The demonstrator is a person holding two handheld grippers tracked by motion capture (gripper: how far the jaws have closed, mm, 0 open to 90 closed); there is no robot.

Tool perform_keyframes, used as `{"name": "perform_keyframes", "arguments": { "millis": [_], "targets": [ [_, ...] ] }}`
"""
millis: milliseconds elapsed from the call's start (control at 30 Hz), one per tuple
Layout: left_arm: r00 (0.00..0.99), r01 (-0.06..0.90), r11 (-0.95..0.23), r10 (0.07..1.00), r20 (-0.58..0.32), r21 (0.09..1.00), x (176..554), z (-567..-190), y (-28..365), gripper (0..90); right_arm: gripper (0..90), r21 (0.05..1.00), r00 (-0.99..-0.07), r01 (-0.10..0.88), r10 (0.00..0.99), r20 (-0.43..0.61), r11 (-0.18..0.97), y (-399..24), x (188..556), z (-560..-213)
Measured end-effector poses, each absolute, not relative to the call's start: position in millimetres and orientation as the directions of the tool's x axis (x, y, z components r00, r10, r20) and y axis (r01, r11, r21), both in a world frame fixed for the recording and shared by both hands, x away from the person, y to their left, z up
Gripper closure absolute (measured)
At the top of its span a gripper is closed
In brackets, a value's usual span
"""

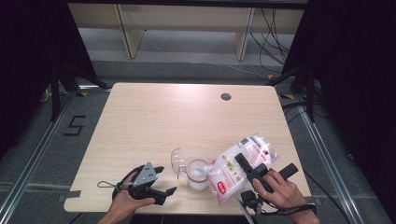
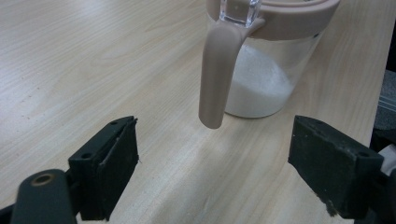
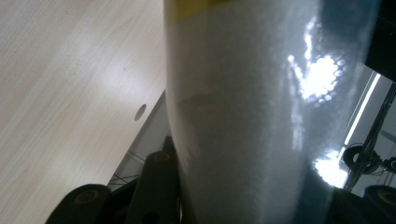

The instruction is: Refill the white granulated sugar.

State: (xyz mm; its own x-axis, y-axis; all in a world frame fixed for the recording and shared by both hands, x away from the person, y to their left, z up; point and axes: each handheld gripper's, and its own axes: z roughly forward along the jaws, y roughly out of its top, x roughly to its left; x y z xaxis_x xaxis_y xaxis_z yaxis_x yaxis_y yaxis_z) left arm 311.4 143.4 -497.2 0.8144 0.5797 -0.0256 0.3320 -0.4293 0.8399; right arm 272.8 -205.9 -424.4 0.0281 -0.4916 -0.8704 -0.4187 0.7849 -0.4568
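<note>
Right now the right claw is clamped on a clear plastic bag of white grains with red and yellow print, its 2 black jaws pressed against the bag's sides. The bag is tilted, its lower corner resting over the mouth of a clear round jar with a beige rim and handle; in the right gripper view the bag fills the gap between the jaws. The jar's clear domed lid stands flipped up at its left side. White grains lie heaped in the jar's bottom.

The left claw holds nothing, its 2 jaws set wide apart, low over the desk just left of the jar; the beige handle hangs ahead of them without touching either.

All of this sits close to the near edge of the pale wooden desk. Bare wood stretches from the jar to the far edge, where 1 dark round cable hole lies near the right corner.
</note>
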Motion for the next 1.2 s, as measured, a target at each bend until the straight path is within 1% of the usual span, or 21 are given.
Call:
{"name": "perform_keyframes", "arguments": {
  "millis": [167,233,300,333,367,400,567,633,767,1000,1067,1200],
  "targets": [
    [0.814,0.336,-0.417,0.58,-0.038,0.844,310.8,-497.4,142.8,15.4,71.0,-0.466,0.027,-0.416,-0.502,-0.865,0.781,-205.8,272.6,-424.2],
    [0.825,0.307,-0.443,0.565,-0.003,0.843,312.6,-496.3,144.4,15.4,71.0,-0.464,0.023,-0.419,-0.502,-0.865,0.78,-205.9,272.5,-424.3],
    [0.82,0.317,-0.413,0.572,-0.027,0.854,311.6,-497.1,142.7,15.4,71.0,-0.457,0.017,-0.41,-0.494,-0.869,0.789,-206.1,272.0,-425.4],
    [0.823,0.309,-0.435,0.568,-0.009,0.845,312.3,-496.5,144.1,15.4,71.0,-0.455,0.016,-0.412,-0.493,-0.87,0.79,-206.0,272.0,-425.6],
    [0.821,0.314,-0.419,0.57,-0.022,0.852,311.6,-496.8,143.1,15.4,71.0,-0.456,0.016,-0.414,-0.494,-0.869,0.788,-205.9,272.0,-425.5],
    [0.812,0.339,-0.402,0.581,-0.049,0.851,310.4,-497.2,142.4,15.4,71.0,-0.46,0.017,-0.414,-0.499,-0.867,0.786,-205.5,272.1,-425.4],
    [0.813,0.34,-0.404,0.58,-0.049,0.85,310.5,-497.2,142.4,15.4,71.0,-0.457,0.016,-0.411,-0.496,-0.868,0.789,-206.1,271.8,-424.9],
    [0.813,0.339,-0.404,0.58,-0.049,0.849,310.6,-497.1,142.5,15.4,71.0,-0.471,0.034,-0.422,-0.505,-0.862,0.775,-204.9,272.6,-423.3],
    [0.813,0.338,-0.402,0.581,-0.049,0.851,310.6,-497.1,142.8,15.4,71.1,-0.454,0.013,-0.414,-0.494,-0.869,0.789,-205.9,271.9,-425.0],
    [0.812,0.335,-0.408,0.582,-0.041,0.849,310.6,-496.8,143.1,15.4,71.1,-0.455,0.017,-0.416,-0.494,-0.869,0.787,-205.6,271.6,-424.9],
    [0.811,0.343,-0.396,0.582,-0.056,0.852,310.6,-497.5,142.2,15.4,71.1,-0.456,0.026,-0.414,-0.49,-0.871,0.788,-205.7,271.5,-424.5],
    [0.808,0.335,-0.405,0.588,-0.039,0.851,309.7,-496.3,142.7,15.4,71.1,-0.467,0.029,-0.421,-0.503,-0.864,0.778,-205.1,272.3,-422.9]
  ]
}}
